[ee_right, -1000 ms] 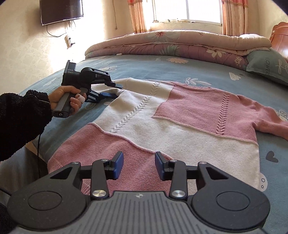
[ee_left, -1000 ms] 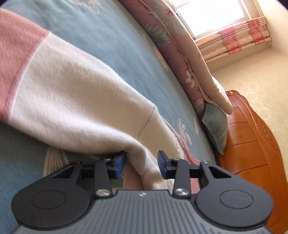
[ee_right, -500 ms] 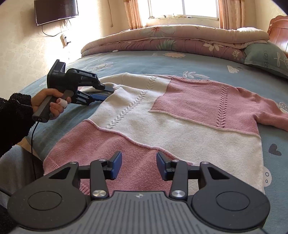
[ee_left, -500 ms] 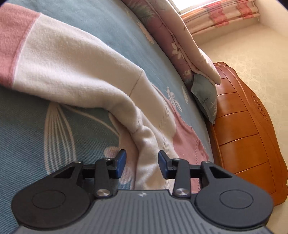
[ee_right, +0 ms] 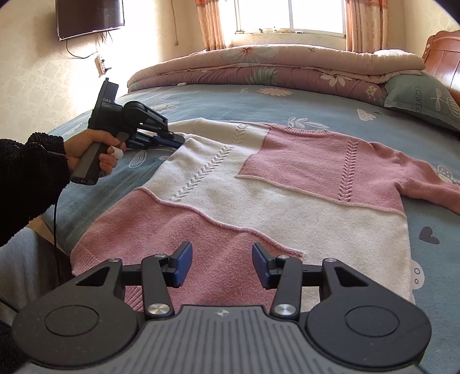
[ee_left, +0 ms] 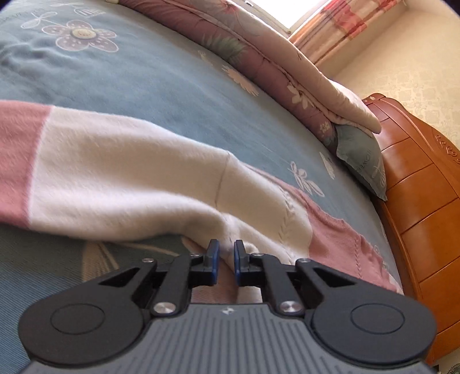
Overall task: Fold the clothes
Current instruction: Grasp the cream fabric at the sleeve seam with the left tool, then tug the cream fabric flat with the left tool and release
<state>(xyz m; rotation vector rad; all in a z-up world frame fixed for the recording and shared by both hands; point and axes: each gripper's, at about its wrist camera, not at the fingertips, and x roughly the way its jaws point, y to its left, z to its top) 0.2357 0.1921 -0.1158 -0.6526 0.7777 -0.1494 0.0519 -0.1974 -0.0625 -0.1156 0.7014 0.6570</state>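
Note:
A pink and cream knit sweater [ee_right: 258,201] lies flat, front up, on the blue bed sheet [ee_right: 287,103]. My left gripper [ee_left: 225,253] is shut on a fold of the sweater [ee_left: 129,178] where the cream sleeve meets the body. In the right wrist view the left gripper [ee_right: 179,140] bites the sweater's left edge, held by a hand [ee_right: 86,146] in a black sleeve. My right gripper [ee_right: 221,263] hovers over the pink hem. Its jaws are opening, and no fabric is pinched between them.
A folded floral quilt [ee_right: 273,66] and a grey-green pillow [ee_right: 422,97] lie along the far side of the bed. A wooden headboard [ee_left: 425,201] stands at the right. A television [ee_right: 90,17] hangs on the left wall. The bed's near left edge drops off beside the person's sleeve.
The left jaws, open around the sleeve fold before, have closed on it, and the gripper has risen and rolled a little. The right jaws have spread wider over the hem.

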